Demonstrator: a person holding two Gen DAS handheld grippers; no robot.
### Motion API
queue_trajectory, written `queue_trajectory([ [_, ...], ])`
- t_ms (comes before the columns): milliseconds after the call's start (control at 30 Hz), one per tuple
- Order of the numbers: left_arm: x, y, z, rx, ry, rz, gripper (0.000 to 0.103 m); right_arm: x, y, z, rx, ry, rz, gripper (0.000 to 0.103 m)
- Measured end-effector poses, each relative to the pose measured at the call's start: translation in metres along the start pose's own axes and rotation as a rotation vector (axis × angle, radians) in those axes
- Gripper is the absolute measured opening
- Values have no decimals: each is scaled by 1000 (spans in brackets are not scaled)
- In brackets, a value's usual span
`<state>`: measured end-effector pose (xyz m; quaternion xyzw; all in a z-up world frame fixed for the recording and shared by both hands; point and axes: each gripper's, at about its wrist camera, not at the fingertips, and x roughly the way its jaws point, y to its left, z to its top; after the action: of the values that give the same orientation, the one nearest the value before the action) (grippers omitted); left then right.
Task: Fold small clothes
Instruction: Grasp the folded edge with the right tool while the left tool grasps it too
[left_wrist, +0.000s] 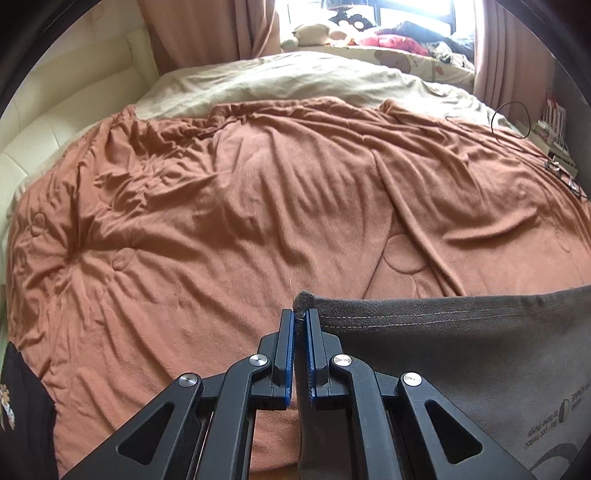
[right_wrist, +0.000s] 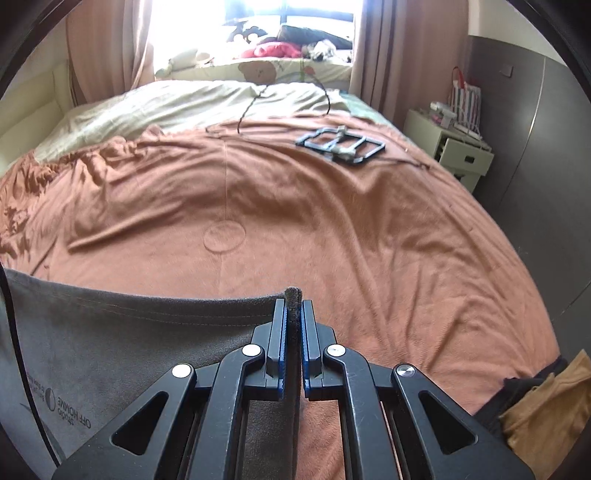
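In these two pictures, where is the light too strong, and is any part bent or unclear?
Left wrist view: the window is blown out white, and the bed edges curve from fisheye distortion. Right wrist view: the window glares too, washing out the curtain beside it; the print on the grey garment reads upside down but sharp. Both views have dark round corners.

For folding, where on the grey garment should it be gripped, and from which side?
By the two ends of its stitched hem, coming from the near edge of the bed. The grey garment hangs as a flat sheet with that hem stretched straight on top. The left tool pinches its left corner and the right tool its right corner, which spreads it evenly.
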<state>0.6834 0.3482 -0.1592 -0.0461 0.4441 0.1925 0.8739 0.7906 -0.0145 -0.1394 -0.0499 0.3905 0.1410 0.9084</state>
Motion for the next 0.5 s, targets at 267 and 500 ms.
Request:
queue_trajectory([
  [267,33,-6,-12,14,61,34,6,35,-2,-1,13,43,-11,3],
  [500,22,-7,1,14,14,53,6,25,2,3,24,3,-51,3],
])
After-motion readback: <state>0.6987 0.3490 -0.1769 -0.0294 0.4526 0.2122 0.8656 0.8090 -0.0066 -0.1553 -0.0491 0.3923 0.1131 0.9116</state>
